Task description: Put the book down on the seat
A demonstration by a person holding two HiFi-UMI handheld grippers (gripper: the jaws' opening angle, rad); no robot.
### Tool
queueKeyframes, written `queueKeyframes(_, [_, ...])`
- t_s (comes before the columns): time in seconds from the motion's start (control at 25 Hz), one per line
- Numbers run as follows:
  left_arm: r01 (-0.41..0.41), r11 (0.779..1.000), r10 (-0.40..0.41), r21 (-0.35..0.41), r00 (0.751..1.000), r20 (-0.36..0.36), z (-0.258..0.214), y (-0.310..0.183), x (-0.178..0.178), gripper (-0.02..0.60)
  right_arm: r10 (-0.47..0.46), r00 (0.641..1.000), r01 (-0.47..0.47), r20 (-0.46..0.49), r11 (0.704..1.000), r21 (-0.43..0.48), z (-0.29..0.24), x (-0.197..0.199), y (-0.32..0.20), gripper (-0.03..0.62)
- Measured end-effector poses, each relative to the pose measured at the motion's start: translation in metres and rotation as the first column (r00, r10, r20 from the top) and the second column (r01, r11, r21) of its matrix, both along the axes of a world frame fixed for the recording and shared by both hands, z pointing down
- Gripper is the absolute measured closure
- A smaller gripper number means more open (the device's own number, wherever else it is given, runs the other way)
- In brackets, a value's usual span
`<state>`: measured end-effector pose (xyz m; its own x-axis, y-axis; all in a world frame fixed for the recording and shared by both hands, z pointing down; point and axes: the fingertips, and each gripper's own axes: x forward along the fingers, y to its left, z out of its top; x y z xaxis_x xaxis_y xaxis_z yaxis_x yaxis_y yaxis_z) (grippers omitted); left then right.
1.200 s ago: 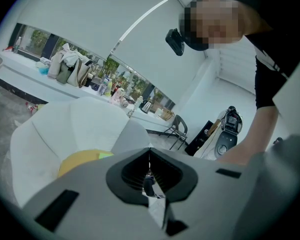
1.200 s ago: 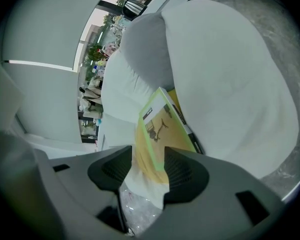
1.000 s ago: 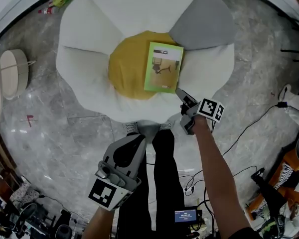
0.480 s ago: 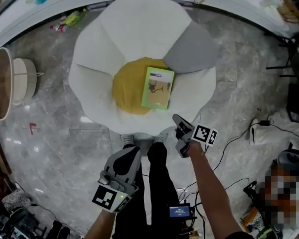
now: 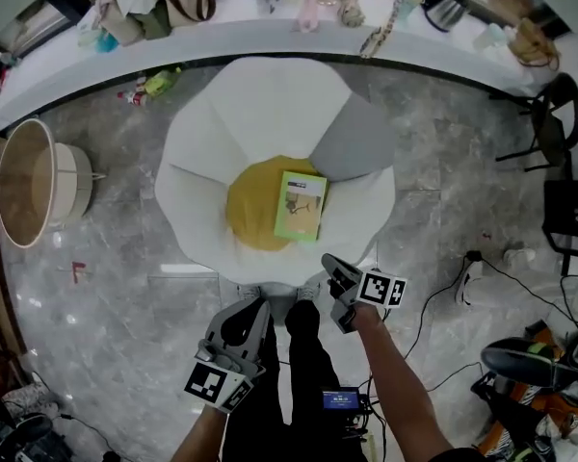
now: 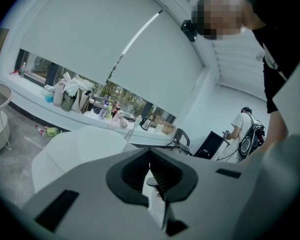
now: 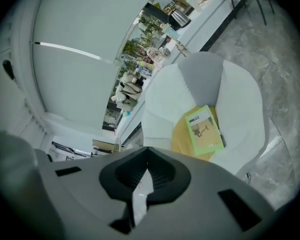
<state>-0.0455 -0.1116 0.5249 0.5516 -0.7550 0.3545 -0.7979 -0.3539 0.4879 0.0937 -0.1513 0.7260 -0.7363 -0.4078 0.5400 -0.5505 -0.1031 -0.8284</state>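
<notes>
Left tool (image 5: 258, 308) and just-closed right tool (image 5: 329, 262) both shut, empty; green paperback book (image 5: 302, 205), three o'clock of centre on soft white petal-shaped seat (image 5: 260, 114), could slide.

Your left gripper (image 6: 151, 166) fills the bottom of its view and hides the front of the seat (image 6: 75, 144); in the head view your legs (image 5: 303, 383) cover its near edge; print on the book (image 5: 301, 206) is too small to read; things on the ledge (image 5: 241, 35) are too small to name; the bottom edge cuts off your right arm (image 5: 405, 393).
</notes>
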Motion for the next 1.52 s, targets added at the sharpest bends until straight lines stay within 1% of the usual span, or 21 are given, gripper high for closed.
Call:
queueKeyframes(0.12, [0.000,1.000,0.000,0.011,1.000,-0.004,-0.022,0.007,0.004,0.569,-0.034,0.999,0.034,-0.018,0.998,0.047,-0.035,-0.001,0.002,0.579])
queueKeyframes(0.2, [-0.003,1.000,0.003,0.020,1.000,-0.009,-0.038,0.012,0.007,0.569,-0.072,0.996,0.076,-0.045,0.993,0.091,-0.062,-0.003,0.005,0.579])
queueKeyframes(0.28, [-0.011,1.000,0.012,0.029,1.000,-0.014,-0.056,0.014,0.009,0.569,-0.123,0.989,0.133,-0.081,0.981,0.138,-0.093,-0.007,0.009,0.579])
queueKeyframes(0.36, [-0.027,0.998,0.028,0.056,0.999,-0.017,-0.076,0.012,0.013,0.569,-0.189,0.974,0.210,-0.122,0.959,0.188,-0.127,-0.013,0.013,0.579])
queueKeyframes(0.44, [-0.042,0.995,0.044,0.089,0.999,-0.025,-0.095,0.011,0.020,0.569,-0.246,0.956,0.280,-0.160,0.929,0.242,-0.160,-0.016,0.018,0.579])
queueKeyframes(0.52, [-0.057,0.991,0.061,0.119,0.998,-0.030,-0.114,0.013,0.028,0.569,-0.272,0.946,0.314,-0.176,0.903,0.292,-0.194,-0.015,0.023,0.579])
queueKeyframes(0.6, [-0.077,0.987,0.082,0.143,0.996,-0.030,-0.132,0.015,0.034,0.569,-0.277,0.943,0.326,-0.186,0.884,0.335,-0.227,-0.012,0.027,0.579])
queueKeyframes(0.8, [-0.136,0.970,0.143,0.199,0.990,-0.017,-0.167,0.024,0.041,0.569,-0.273,0.927,0.363,-0.257,0.828,0.427,-0.298,-0.012,0.037,0.579])
queueKeyframes(0.88, [-0.139,0.968,0.145,0.209,0.989,-0.011,-0.176,0.030,0.041,0.569,-0.260,0.929,0.357,-0.263,0.813,0.461,-0.322,-0.014,0.045,0.579])
queueKeyframes(1.0, [-0.118,0.968,0.124,0.222,0.992,-0.011,-0.186,0.036,0.039,0.569,-0.232,0.935,0.344,-0.270,0.786,0.514,-0.352,-0.014,0.054,0.579])
queueKeyframes(1.12, [-0.109,0.963,0.114,0.245,0.994,-0.003,-0.196,0.043,0.037,0.569,-0.229,0.937,0.340,-0.263,0.761,0.552,-0.369,-0.017,0.065,0.579])
queueKeyframes(1.2, [-0.119,0.958,0.121,0.262,0.993,0.010,-0.204,0.047,0.036,0.569,-0.240,0.935,0.349,-0.260,0.744,0.569,-0.378,-0.024,0.072,0.579])
queueKeyframes(1.36, [-0.132,0.954,0.132,0.270,0.991,0.018,-0.211,0.057,0.033,0.569,-0.248,0.930,0.366,-0.273,0.711,0.600,-0.391,-0.035,0.086,0.579])
queueKeyframes(1.52, [-0.131,0.956,0.131,0.261,0.991,0.020,-0.213,0.061,0.034,0.569,-0.228,0.946,0.325,-0.232,0.691,0.645,-0.402,-0.038,0.094,0.579])
